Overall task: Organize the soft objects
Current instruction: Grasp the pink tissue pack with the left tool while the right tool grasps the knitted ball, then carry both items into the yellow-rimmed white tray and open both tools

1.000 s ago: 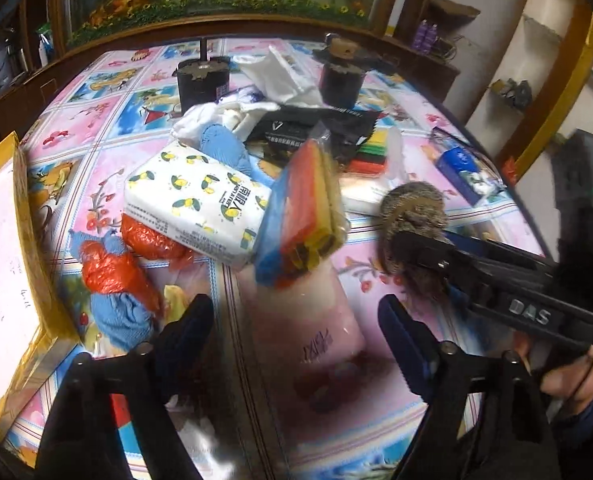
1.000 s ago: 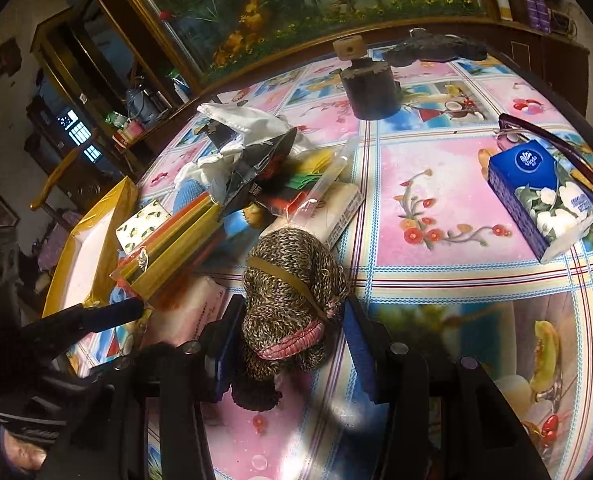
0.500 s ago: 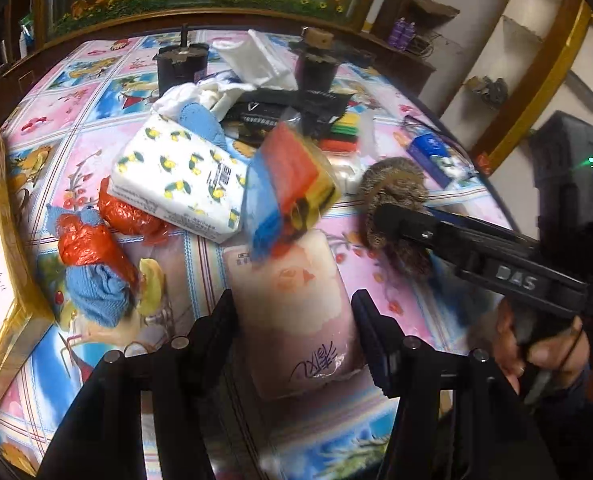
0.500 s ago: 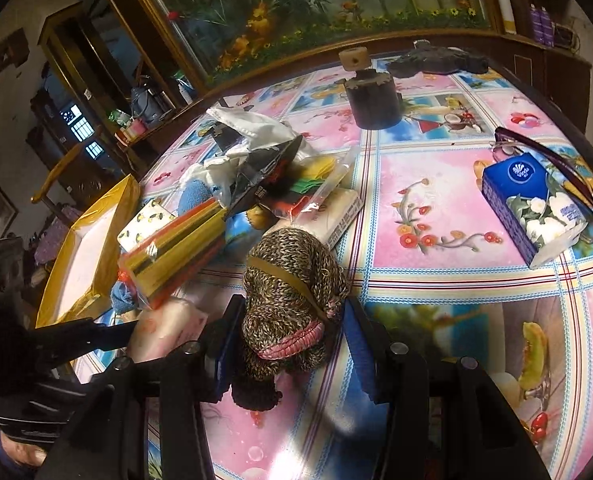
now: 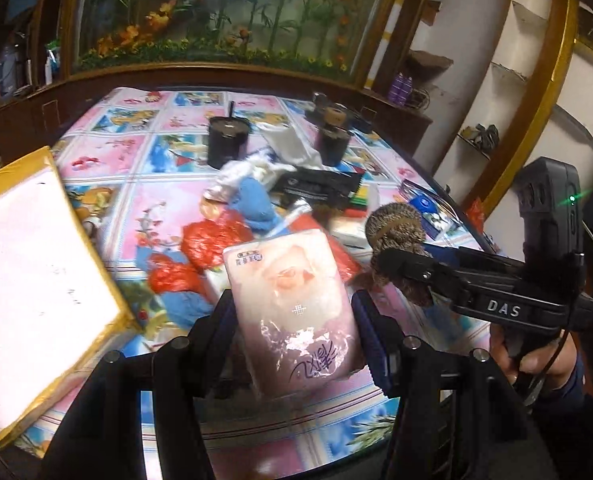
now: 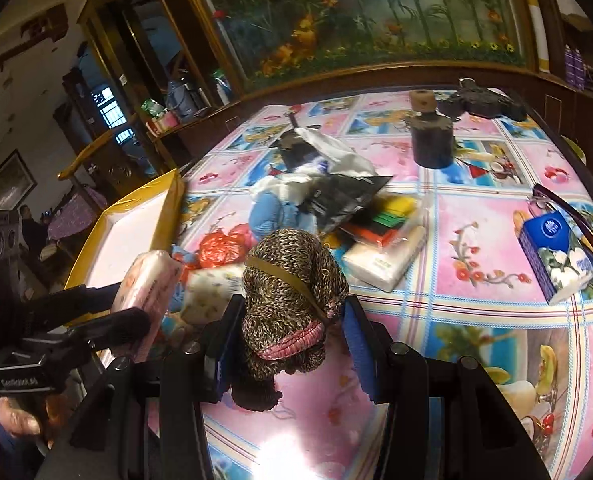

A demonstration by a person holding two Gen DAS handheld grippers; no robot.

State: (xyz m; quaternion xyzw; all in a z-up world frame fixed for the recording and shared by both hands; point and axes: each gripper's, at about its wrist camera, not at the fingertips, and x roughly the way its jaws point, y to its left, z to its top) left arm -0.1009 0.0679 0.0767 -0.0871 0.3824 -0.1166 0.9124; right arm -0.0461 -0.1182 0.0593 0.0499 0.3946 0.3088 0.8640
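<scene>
1. The left hand-held gripper [image 5: 292, 318] is clamped on a pink tissue pack [image 5: 292, 304] bearing unreadable script, held above the bench [image 5: 152, 208].
2. The right hand-held gripper [image 6: 284, 320], marked "DAS" on its side, is clamped on a brown knitted bundle [image 6: 292, 276] above the near edge.
3. At left, a yellow-rimmed tray [image 5: 36, 280] shows a bare white floor.
4. Farther off lie red bags [image 5: 212, 240], a blue cloth [image 5: 256, 200] and a blue tissue box [image 6: 556, 256], right.
</scene>
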